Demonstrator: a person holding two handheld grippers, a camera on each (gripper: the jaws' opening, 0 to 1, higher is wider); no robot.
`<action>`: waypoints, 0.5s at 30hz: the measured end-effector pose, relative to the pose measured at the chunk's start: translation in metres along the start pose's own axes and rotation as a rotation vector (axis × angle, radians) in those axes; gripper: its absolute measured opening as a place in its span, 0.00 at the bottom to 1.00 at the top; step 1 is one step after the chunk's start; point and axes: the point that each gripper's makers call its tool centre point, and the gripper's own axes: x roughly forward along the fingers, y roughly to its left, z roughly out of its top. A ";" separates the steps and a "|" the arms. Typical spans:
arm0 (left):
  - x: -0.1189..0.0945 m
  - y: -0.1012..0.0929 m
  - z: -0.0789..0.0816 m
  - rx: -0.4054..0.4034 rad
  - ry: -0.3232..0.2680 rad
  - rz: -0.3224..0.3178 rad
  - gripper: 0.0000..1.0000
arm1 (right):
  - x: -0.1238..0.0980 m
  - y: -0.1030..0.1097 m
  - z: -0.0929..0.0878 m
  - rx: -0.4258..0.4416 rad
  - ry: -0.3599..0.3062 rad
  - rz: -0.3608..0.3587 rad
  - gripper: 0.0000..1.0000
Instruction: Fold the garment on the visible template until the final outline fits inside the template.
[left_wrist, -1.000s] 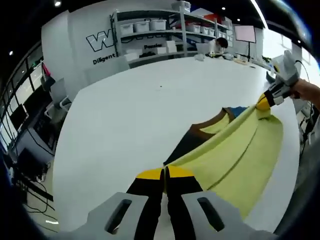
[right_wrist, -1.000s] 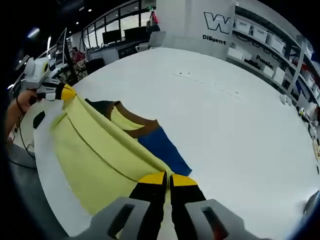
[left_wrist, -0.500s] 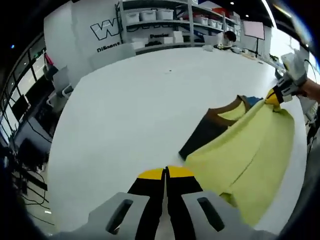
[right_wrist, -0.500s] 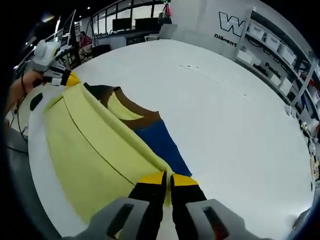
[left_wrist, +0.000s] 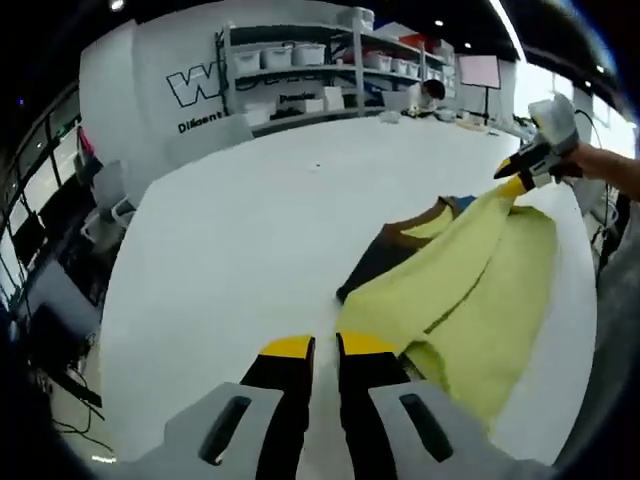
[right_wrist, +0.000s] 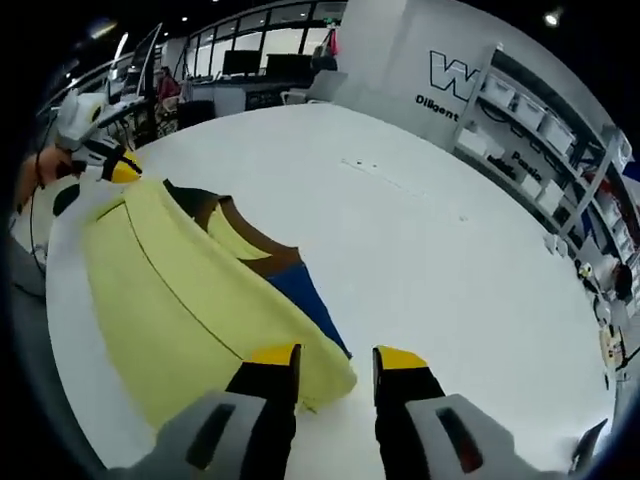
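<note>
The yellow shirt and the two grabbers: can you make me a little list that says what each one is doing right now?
garment: yellow shirt with brown collar, one dark sleeve, one blue sleeve, lying on the white table
right gripper: jaws apart, shirt edge lying between and beside them, not pinched
left gripper: jaws slightly apart, shirt corner just beside them
fold: yellow body laid over toward the collar
background: shelves with bins

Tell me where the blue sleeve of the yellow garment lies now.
In the right gripper view the blue sleeve lies flat on the white table, just beyond the folded yellow cotton garment, next to its brown collar.
</note>
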 end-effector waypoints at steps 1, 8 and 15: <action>-0.013 -0.008 0.001 0.062 -0.033 -0.045 0.09 | -0.014 -0.001 0.004 -0.031 -0.042 -0.033 0.26; -0.037 -0.016 0.000 0.230 -0.087 -0.078 0.12 | -0.035 0.010 -0.005 -0.123 -0.083 -0.019 0.31; -0.032 -0.020 -0.014 0.281 -0.057 -0.112 0.17 | -0.037 0.015 -0.016 -0.257 -0.072 -0.029 0.31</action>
